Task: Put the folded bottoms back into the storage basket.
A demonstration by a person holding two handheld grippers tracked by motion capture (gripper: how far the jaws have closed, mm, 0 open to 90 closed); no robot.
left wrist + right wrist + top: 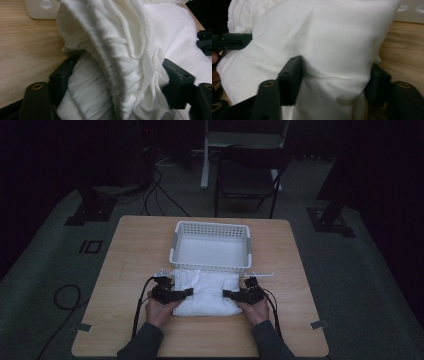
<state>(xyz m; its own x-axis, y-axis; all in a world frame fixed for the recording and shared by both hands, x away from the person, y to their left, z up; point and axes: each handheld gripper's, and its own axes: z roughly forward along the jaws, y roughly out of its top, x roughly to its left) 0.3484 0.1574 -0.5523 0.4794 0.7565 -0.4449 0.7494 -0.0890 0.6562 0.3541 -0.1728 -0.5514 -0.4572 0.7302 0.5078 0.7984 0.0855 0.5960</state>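
A folded white cloth (206, 292) (112, 62) (324, 37) lies on the wooden table (130, 250), just in front of a white perforated basket (210, 266). My left gripper (189, 292) (120, 75) comes in from the cloth's left side, and its jaws pinch a bunched, pleated stack of the fabric. From the opposite side my right gripper (226, 294) (334, 78) is shut on the cloth's right end, with the fabric bulging over its jaws. Each gripper view shows the other gripper beyond the cloth.
The basket (40, 10) (409, 12) stands empty at the table's far middle, touching the cloth's far edge. Bare tabletop lies on both sides. A dark chair (247, 175) stands behind the table, and cables (65, 297) trail on the floor at left.
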